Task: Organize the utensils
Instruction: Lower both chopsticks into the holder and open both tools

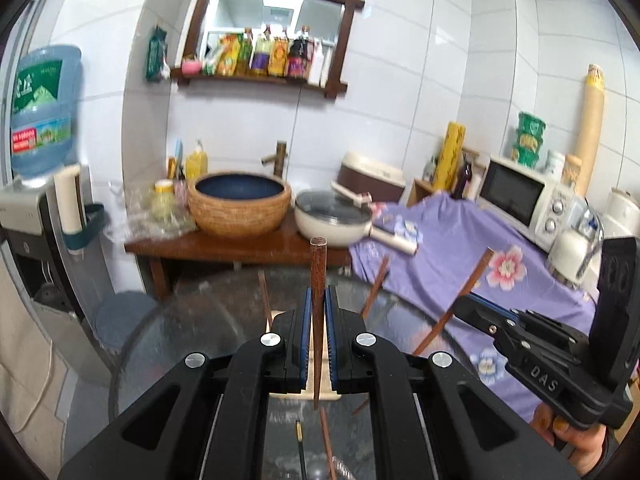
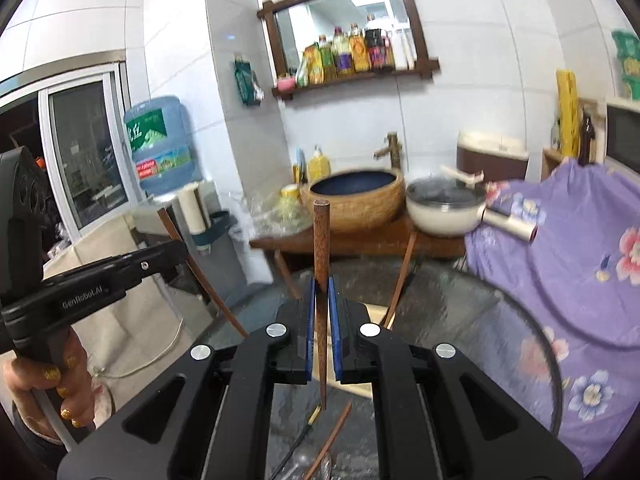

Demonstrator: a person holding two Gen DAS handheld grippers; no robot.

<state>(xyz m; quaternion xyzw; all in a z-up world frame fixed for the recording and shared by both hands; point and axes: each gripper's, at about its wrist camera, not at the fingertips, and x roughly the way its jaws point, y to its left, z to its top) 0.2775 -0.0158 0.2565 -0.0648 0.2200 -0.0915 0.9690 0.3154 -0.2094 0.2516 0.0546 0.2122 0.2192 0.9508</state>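
The left gripper (image 1: 319,300) is clamped on a brown chopstick (image 1: 318,280), held upright above the round glass table (image 1: 192,340); the right gripper (image 2: 323,292) likewise pinches a second chopstick (image 2: 321,240). Loose chopsticks (image 2: 328,440) lie on the glass below. Beyond stand a woven basin (image 1: 240,208), a lidded pan (image 1: 332,216) and a microwave (image 1: 520,200) — all well apart from both grippers.

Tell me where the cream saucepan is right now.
In the left wrist view, the cream saucepan sits on the wooden counter, right of the woven basin.
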